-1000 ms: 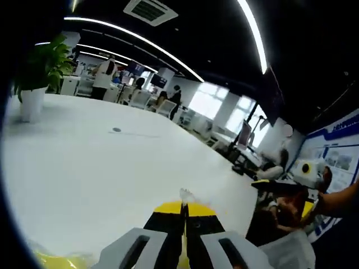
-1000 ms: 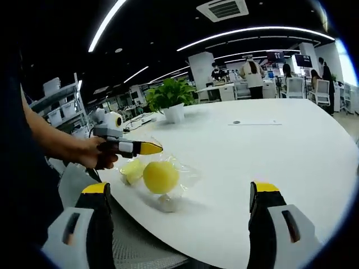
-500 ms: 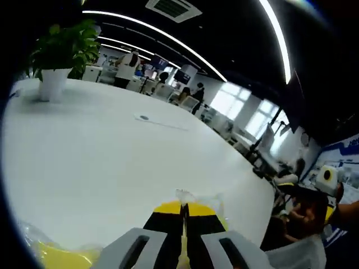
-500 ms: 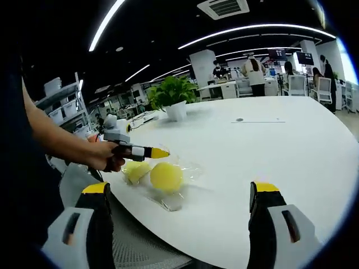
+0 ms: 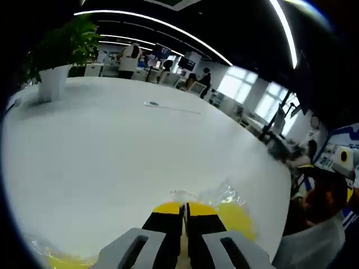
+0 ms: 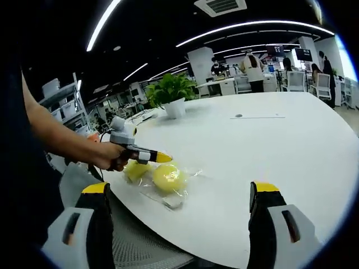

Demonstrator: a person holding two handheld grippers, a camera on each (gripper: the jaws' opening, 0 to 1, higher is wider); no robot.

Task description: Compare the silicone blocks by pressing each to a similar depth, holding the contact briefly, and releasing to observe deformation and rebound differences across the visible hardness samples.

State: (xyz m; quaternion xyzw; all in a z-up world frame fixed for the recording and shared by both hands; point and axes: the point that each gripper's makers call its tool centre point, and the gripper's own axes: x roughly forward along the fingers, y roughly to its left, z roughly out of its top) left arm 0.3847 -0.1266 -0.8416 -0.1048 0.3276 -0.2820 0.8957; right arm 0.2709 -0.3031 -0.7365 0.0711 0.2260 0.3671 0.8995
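left gripper (image 6: 162, 158) has dipped onto the yellow silicone blocks (image 6: 168, 177), jaws closed on nothing, at the white bench (image 6: 269, 145) edge in clear wrap. right gripper (image 6: 180, 216) jaws wide open, empty. potted plant (image 6: 170, 96) behind.

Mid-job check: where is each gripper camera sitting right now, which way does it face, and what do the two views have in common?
Left gripper view: rides the left gripper, jaws shut, low over the white table, facing the potted plant; yellow silicone block beside the tips.
Right gripper view: rides the right gripper, jaws open, off the table edge, looking at the block, the left gripper and the person's hand.
Shared: table, plant, block.
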